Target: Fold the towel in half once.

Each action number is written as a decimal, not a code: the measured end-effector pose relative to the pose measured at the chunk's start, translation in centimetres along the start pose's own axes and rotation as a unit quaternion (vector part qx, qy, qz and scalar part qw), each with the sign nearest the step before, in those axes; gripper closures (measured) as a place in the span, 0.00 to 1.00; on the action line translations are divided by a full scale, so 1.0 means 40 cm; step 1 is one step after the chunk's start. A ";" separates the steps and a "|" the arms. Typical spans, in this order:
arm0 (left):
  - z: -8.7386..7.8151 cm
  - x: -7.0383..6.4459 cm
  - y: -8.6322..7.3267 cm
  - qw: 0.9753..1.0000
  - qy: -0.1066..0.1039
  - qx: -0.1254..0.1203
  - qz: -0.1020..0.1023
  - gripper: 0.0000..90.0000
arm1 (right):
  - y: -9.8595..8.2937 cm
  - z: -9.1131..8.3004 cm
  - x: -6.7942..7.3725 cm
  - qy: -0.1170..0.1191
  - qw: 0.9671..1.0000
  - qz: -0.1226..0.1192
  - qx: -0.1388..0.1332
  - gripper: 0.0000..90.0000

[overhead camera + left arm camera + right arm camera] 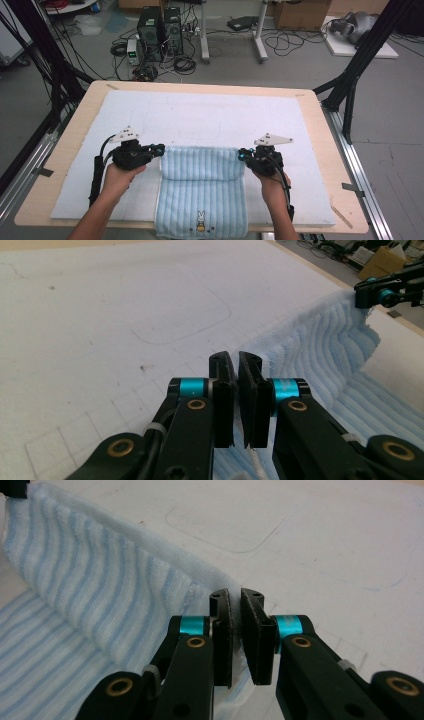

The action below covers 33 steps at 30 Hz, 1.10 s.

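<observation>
Folding the towel point(201, 192) is the job in hand, and we judge it roughly midway through its first fold. Nearest us, the towel's front end hangs slightly over the near edge of the worktop point(75, 120), with a small rabbit point(200, 220) embroidered on it and facing up. That end lies flat and looks untouched. Further in, we hold the left tool point(159, 149) and the right tool point(242, 154) at the two corners of a raised edge, one on each side of the cloth. In the left gripper view the left tool point(235, 365) has its jaws nearly closed with only a thin gap, and a bit of towel point(320, 350) edge sits pinched low between them. In the right gripper view the right tool point(235, 602) stands the same way, jaws close together on the hem of the towel point(100, 580). Between the two tools the cloth is doubled over on itself and stretched fairly taut, with the fold line resting on the white mat point(200, 115). Beyond that the mat is bare, with faint outlines drawn on it. What we think remains is to carry the held edge toward us, lay it down square over the near end, and let go.
</observation>
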<state>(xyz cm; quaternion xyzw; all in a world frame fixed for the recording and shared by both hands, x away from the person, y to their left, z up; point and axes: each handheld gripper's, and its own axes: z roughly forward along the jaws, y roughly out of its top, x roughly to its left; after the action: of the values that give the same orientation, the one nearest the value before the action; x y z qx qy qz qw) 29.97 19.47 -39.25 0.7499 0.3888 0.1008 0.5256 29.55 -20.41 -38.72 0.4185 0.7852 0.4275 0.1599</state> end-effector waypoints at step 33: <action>-0.093 -0.114 -0.178 1.000 -0.010 0.015 0.003 0.53 | -0.186 -0.113 0.129 0.012 1.000 0.020 -0.001 0.75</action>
<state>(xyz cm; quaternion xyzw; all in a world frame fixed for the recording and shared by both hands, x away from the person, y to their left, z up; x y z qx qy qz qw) 21.41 19.98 -42.65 0.7599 0.3832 0.0887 0.5176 19.85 -20.85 -41.52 0.4290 0.7781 0.4363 0.1420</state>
